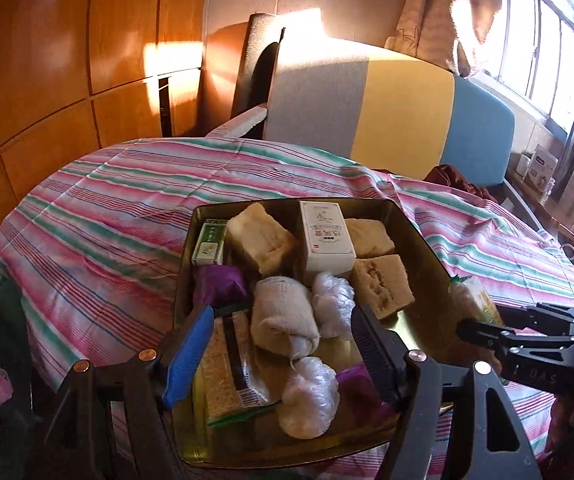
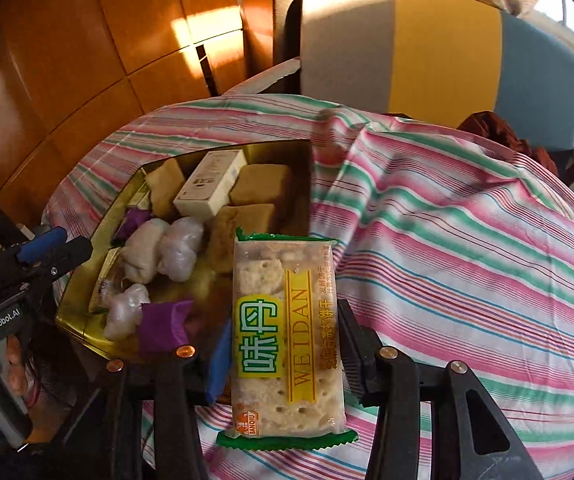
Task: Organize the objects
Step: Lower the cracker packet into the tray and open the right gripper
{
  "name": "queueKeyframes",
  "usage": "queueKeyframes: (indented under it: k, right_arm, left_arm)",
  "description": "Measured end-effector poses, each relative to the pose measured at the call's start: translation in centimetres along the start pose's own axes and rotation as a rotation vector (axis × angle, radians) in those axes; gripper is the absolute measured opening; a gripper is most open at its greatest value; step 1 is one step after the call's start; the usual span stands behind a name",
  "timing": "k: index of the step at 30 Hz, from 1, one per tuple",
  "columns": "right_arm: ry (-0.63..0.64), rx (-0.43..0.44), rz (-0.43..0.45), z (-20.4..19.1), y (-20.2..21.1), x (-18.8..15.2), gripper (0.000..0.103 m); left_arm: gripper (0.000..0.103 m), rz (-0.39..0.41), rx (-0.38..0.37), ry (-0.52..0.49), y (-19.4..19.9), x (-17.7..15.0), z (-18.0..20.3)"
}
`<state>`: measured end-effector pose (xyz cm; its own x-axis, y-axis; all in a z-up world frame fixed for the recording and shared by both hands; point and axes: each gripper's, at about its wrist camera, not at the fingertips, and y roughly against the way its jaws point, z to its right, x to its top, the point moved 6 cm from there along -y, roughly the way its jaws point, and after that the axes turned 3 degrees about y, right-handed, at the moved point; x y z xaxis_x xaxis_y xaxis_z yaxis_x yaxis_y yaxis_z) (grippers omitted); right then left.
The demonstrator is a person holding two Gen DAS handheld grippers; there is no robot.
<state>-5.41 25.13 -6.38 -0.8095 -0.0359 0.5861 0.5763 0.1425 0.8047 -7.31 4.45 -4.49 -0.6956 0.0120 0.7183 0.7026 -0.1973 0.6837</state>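
The gold tray [image 1: 419,240] sits on the striped cloth [image 1: 99,232], walled on all sides; bare cloth runs wide from its 9 to 12 o'clock edges in the left wrist view, and in the right wrist view from 12 through 4 o'clock. The left gripper [image 1: 283,344] hangs over the tray's near end, its blue and black fingers spread apart with nothing between them; the rolled white cloth bundle [image 1: 283,320] lies in that gap, below the tips. The right gripper [image 2: 287,356] stands just outside the tray's right rim [image 2: 307,184], its fingers pressed against both long sides of the cracker packet [image 2: 287,332], which points toward 12 o'clock with its far end near the tray wall. Counted inside the tray: three tan sponge blocks [image 1: 261,238], one white carton [image 1: 327,236], one green-and-white small box [image 1: 208,244], two clear-wrapped white lumps [image 1: 333,304], two purple wrappers [image 1: 221,284], one further cracker packet [image 1: 227,364] and the bundle. A striped headboard [image 1: 387,112] stands beyond the cloth at 12 o'clock.
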Motion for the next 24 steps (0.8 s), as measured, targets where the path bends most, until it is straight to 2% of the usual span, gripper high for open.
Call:
queueKeyframes:
  k: [6,11,13,14,16,24]
  right_arm:
    - [0.021,-0.001,-0.064,-2.5,-3.5,-0.2,0.048]
    - [0.014,-0.029,-0.114,-2.7,-6.0,-1.0,0.05]
    - [0.01,-0.028,-0.091,-2.7,-5.8,-1.1,0.052]
    - [0.002,-0.019,-0.086,-2.7,-5.6,-1.2,0.057]
    - [-0.007,-0.009,-0.064,-2.8,-5.0,-1.2,0.062]
    - [-0.023,-0.006,0.047,-4.2,-1.7,-1.4,0.063]
  left_arm:
    - [0.072,0.029,0.062,0.05,0.7,0.1,-2.6]
    - [0.072,0.023,0.072,0.1,1.0,0.0,-3.7]
    - [0.075,0.017,0.102,0.106,1.1,0.0,-3.9]
    - [0.079,0.018,0.117,0.103,1.2,0.0,-4.0]
    - [0.079,0.032,0.133,0.1,1.6,0.0,-4.0]
    - [0.079,0.111,0.143,0.132,3.7,0.7,-3.9]
